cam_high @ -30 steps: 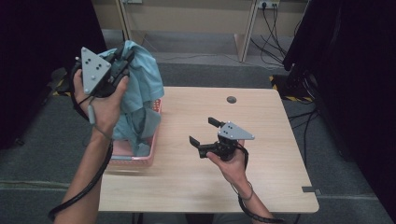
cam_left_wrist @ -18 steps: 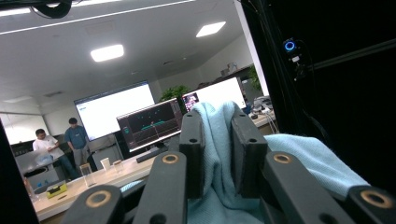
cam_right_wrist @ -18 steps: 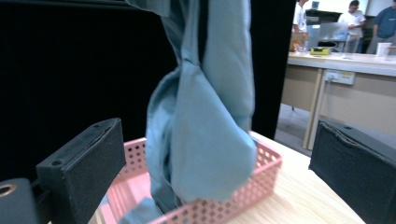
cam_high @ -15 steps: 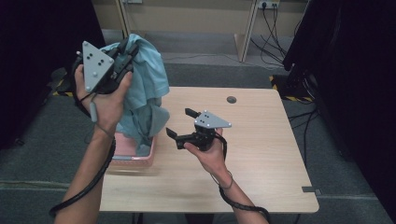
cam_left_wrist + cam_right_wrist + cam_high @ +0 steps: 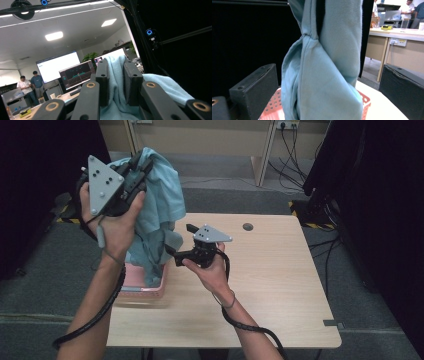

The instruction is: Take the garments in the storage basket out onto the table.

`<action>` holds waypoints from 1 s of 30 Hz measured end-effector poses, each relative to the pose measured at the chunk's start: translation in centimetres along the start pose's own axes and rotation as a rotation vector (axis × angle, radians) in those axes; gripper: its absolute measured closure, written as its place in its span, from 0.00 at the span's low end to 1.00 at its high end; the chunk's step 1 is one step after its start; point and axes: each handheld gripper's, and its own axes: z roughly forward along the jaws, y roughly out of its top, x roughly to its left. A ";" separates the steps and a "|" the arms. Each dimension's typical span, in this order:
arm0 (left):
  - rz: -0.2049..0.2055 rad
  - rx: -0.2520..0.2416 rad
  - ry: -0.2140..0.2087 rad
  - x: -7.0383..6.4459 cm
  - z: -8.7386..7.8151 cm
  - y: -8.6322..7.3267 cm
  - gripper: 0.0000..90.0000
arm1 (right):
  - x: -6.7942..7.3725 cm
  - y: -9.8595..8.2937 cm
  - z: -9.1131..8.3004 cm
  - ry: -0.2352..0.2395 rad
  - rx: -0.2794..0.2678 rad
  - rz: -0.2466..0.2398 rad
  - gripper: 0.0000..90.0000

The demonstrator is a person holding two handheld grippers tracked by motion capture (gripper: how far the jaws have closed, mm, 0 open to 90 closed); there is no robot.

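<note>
Left gripper (image 5: 139,167) is clamped on the floppy light-blue cotton garment (image 5: 159,215); right gripper (image 5: 177,240), jaws apart, should pinch that hanging fold.

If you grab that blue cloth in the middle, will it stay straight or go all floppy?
Probably floppy: the light blue cloth hangs in loose folds from the left gripper, which is shut on it, down toward the pink basket. It looks light, since one pinch holds it up. The open right gripper would likely bunch it rather than lift it flat.
</note>
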 end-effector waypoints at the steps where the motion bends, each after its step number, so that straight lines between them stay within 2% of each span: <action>1: -0.009 -0.004 -0.005 -0.2 0.1 0.0 0.84 | -0.1 0.1 0.2 -0.003 0.000 0.002 0.02; 6: -0.012 -0.005 -0.015 -0.7 0.3 -0.2 0.84 | -0.1 0.2 1.1 -0.007 0.000 0.008 0.02; 10: -0.017 -0.006 -0.027 -1.0 0.3 -0.4 0.84 | 0.0 0.1 2.1 0.000 0.012 0.020 0.08; 11: -0.017 -0.010 -0.031 -1.2 0.2 -0.3 0.84 | -0.1 0.0 2.5 -0.001 0.005 0.032 0.15; 12: -0.017 -0.010 -0.031 -1.2 0.2 -0.3 0.84 | -0.1 0.0 2.5 -0.001 0.005 0.032 0.15; 14: -0.014 -0.018 -0.037 -1.3 0.0 -0.2 0.84 | -0.2 0.0 2.9 -0.023 0.006 0.029 0.30; 15: -0.014 -0.018 -0.037 -1.3 0.0 -0.2 0.84 | -0.2 0.0 2.9 -0.023 0.006 0.029 0.30; 16: -0.017 -0.025 -0.040 -1.4 -0.1 -0.1 0.84 | -0.2 0.1 3.1 -0.027 -0.001 0.040 0.41; 17: -0.017 -0.025 -0.040 -1.4 -0.1 -0.1 0.84 | -0.2 0.1 3.1 -0.027 -0.001 0.040 0.41; 18: -0.014 -0.027 -0.041 -1.5 -0.1 0.0 0.84 | -0.3 0.2 3.3 -0.029 -0.002 0.044 0.54; 21: -0.010 -0.031 -0.046 -1.6 -0.1 0.0 0.84 | -0.2 0.4 3.6 -0.022 0.005 0.014 0.76; 22: -0.010 -0.031 -0.046 -1.6 -0.1 0.0 0.84 | -0.2 0.4 3.6 -0.022 0.005 0.014 0.76; 23: -0.012 -0.033 -0.046 -1.6 -0.1 -0.1 0.84 | -0.1 0.4 3.7 -0.015 0.005 -0.001 0.84; 28: -0.017 -0.047 -0.035 -1.3 -0.4 -0.2 0.84 | -0.1 0.5 3.4 -0.033 0.009 -0.037 0.92; 30: -0.016 -0.064 -0.030 -1.2 -0.7 0.1 0.84 | -0.3 0.9 2.9 -0.070 -0.002 -0.039 0.93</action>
